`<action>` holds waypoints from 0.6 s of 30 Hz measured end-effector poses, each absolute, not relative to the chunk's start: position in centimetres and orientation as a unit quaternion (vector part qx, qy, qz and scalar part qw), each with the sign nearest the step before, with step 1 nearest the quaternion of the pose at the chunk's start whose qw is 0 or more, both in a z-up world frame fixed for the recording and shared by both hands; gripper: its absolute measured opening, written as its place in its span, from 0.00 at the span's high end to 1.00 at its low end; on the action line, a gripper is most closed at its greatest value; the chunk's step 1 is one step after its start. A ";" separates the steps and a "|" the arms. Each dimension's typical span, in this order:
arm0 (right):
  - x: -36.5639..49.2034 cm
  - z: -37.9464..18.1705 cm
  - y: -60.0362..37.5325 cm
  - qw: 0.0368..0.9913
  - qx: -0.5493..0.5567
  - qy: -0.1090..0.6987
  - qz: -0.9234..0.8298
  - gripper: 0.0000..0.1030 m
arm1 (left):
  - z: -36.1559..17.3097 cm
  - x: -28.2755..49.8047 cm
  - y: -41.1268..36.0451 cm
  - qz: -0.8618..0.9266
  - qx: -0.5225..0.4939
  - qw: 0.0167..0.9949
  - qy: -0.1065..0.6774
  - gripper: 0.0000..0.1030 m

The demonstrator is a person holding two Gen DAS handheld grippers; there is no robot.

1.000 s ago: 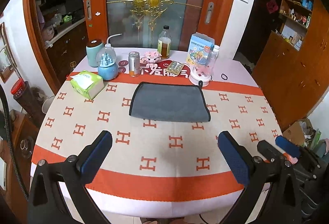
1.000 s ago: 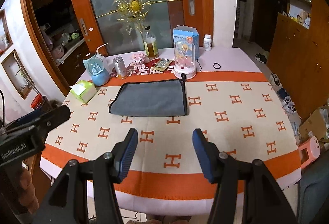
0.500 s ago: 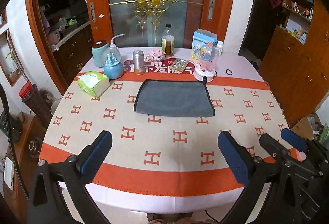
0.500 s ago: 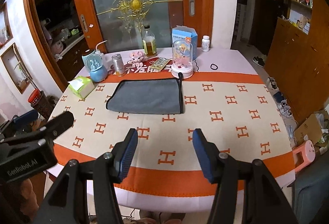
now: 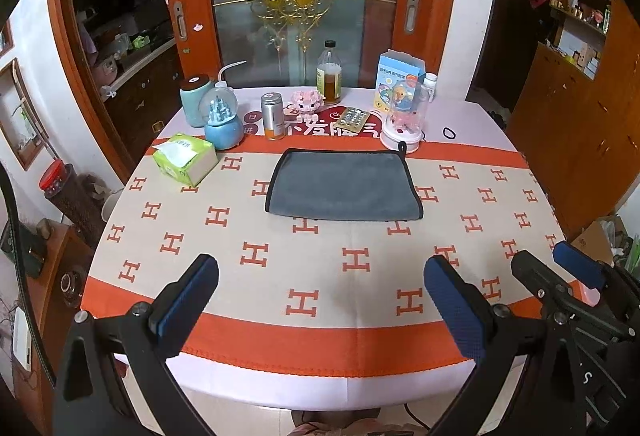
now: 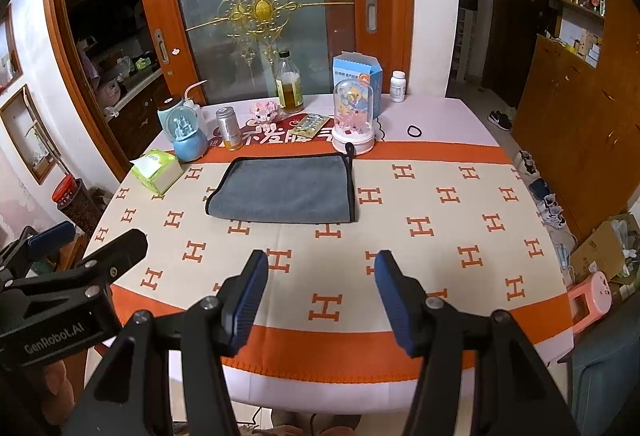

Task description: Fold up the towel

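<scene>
A grey towel [image 5: 344, 186] with black edging lies flat, folded into a rectangle, on the far middle of the tablecloth; it also shows in the right wrist view [image 6: 282, 190]. My left gripper [image 5: 320, 276] is open and empty, held above the table's near edge, well short of the towel. My right gripper [image 6: 322, 274] is open and empty, also back over the near edge. In the left wrist view the right gripper [image 5: 576, 272] shows at the right; in the right wrist view the left gripper [image 6: 76, 260] shows at the left.
A round table with an orange-and-cream H-pattern cloth [image 5: 360, 264]. Behind the towel stand a tissue pack [image 5: 184, 158], a blue snow globe [image 5: 222, 120], a can [image 5: 273, 116], a bottle [image 5: 329, 78], a domed toy [image 5: 404, 120] and a box [image 5: 400, 76]. A hair tie [image 5: 449, 133] lies far right.
Both grippers have drawn back and up from the table, so the towel looks smaller and farther. The towel has not moved. Both grippers stay open.
</scene>
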State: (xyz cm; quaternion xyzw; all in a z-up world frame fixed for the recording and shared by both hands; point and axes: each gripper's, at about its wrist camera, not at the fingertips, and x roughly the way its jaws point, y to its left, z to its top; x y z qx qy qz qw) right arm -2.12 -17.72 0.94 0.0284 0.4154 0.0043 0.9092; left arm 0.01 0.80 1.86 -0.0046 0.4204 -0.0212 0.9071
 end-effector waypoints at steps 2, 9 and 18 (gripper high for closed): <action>-2.2 0.9 -17.6 0.909 0.028 0.415 0.004 0.46 | 1.9 0.0 0.8 -0.021 -0.004 0.907 0.421 0.01; -2.0 1.0 -17.7 0.909 0.028 0.415 0.004 0.46 | 1.8 0.1 0.9 -0.021 -0.002 0.907 0.421 0.01; -1.9 1.0 -17.7 0.909 0.028 0.415 0.004 0.46 | 1.8 0.2 0.9 -0.020 -0.003 0.906 0.423 0.01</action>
